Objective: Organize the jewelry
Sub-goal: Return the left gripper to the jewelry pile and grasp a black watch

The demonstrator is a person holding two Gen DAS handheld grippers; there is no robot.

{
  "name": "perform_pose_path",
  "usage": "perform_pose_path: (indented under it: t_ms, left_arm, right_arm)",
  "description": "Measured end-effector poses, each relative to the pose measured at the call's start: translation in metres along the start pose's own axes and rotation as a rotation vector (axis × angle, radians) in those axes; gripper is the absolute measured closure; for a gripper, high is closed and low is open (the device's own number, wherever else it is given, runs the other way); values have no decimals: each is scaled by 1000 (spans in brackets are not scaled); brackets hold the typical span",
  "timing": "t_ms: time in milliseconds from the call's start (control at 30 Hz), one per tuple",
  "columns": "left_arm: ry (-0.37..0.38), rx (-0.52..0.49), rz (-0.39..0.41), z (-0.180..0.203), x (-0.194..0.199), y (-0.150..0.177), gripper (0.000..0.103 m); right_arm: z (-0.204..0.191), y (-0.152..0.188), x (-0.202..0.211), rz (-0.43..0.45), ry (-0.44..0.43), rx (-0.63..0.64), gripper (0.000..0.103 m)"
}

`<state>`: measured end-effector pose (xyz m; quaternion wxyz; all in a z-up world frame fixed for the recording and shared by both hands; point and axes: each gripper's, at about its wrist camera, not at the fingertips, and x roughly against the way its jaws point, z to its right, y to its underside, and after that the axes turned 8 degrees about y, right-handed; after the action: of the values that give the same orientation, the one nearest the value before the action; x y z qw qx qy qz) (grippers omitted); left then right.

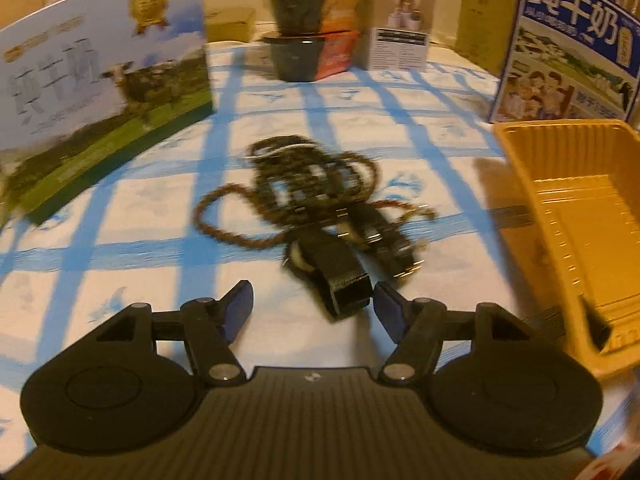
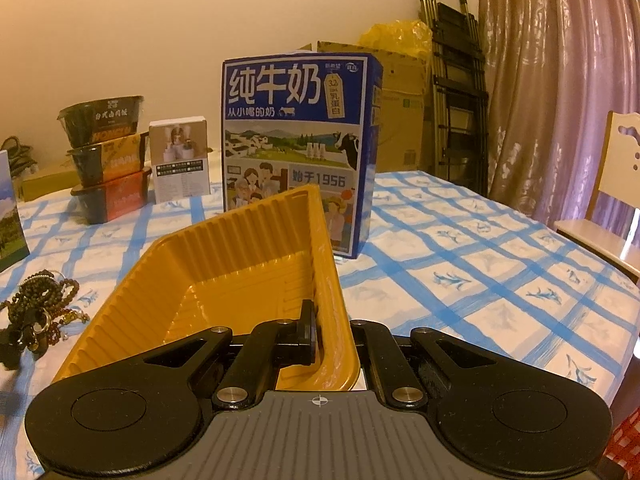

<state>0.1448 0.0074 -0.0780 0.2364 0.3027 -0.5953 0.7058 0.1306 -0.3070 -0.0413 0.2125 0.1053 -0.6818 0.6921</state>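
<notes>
**At frame centre, a tangle of beads**

Centre frame in the left wrist view, the bead necklaces (image 1: 308,184) lay heaped on the checked tablecloth (image 1: 120,216). Below them the left gripper (image 1: 313,312) stood wide open, holding nothing. Lower centre in the right wrist view, the right gripper (image 2: 334,338) was clamped on the yellow tray (image 2: 132,288) wall.
</notes>
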Motion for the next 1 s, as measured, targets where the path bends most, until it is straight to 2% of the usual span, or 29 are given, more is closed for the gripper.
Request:
perform_pose_path:
  t_ms: [100,200,267,400,567,800,1000]
  left_arm:
    - [-31,2,1,-13,7,5,39]
    - [-23,-27,1,-16,9,5,42]
    - [-12,-50,4,-13,9,2,51]
    - [13,-85,-1,-5,0,-5,59]
    - [33,-90,-31,-3,-11,-11,82]
    - [40,-100,-1,-2,-3,-12,83]
    - [73,-84,40,-3,16,-23,83]
  right_arm:
    - [0,0,0,1,1,-1,98]
    - [0,0,0,0,1,0,98]
    - [0,0,0,-1,1,2,98]
    - [-1,-1,0,-1,-1,4,98]
    - [-2,-1,0,-2,-3,8,98]
    - [-3,-2,1,-2,-5,9,98]
    - [-3,-3,3,-1,-12,5,98]
